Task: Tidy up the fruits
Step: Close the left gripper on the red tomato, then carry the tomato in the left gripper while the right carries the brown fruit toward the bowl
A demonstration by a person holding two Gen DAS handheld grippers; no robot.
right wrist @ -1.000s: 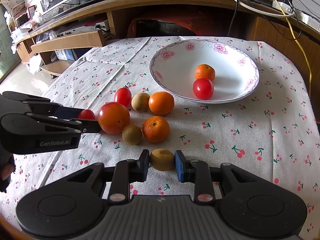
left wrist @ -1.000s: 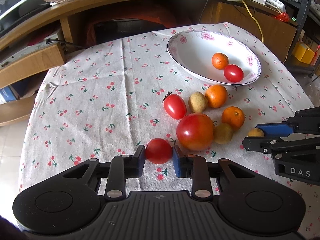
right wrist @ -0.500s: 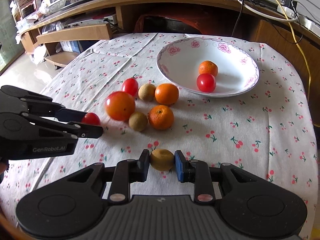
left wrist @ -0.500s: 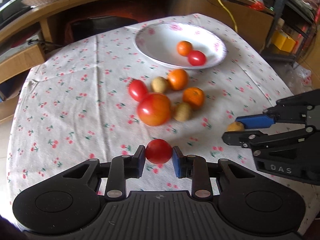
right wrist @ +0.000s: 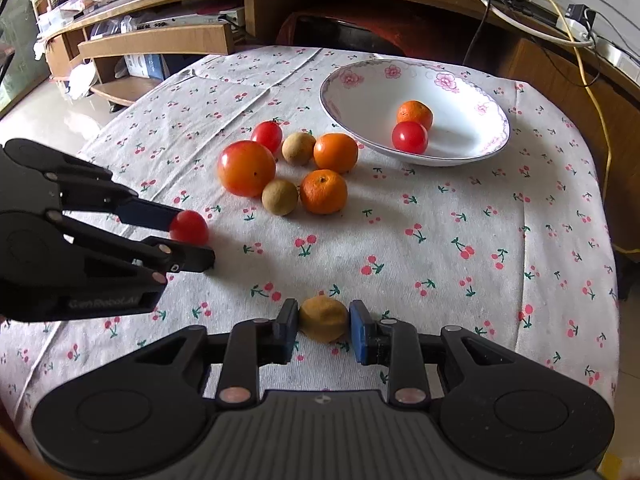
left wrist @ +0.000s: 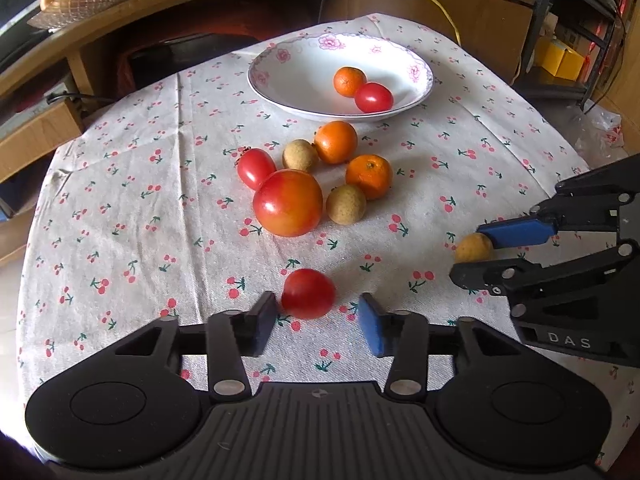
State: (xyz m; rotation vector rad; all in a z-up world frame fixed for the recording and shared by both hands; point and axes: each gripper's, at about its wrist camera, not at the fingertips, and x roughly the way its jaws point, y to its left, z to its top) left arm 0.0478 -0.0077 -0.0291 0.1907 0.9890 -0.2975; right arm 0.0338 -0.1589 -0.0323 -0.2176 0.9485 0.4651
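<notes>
Red tomato (left wrist: 308,293) lies on the table (left wrist: 120,200) between my left tongs (left wrist: 316,318), whose jaws have just been opening; both pads stand clear of it. My right tongs (right wrist: 323,330) clamp a brown fruit (right wrist: 323,319) just above the cherry-print cloth. Ahead of both sits a cluster: a big tomato (left wrist: 287,203), a small tomato (left wrist: 256,168), two oranges and two brown fruits. Beyond them, the white bowl (left wrist: 296,76) holds one orange (left wrist: 349,81) touching one tomato (left wrist: 373,97).
</notes>
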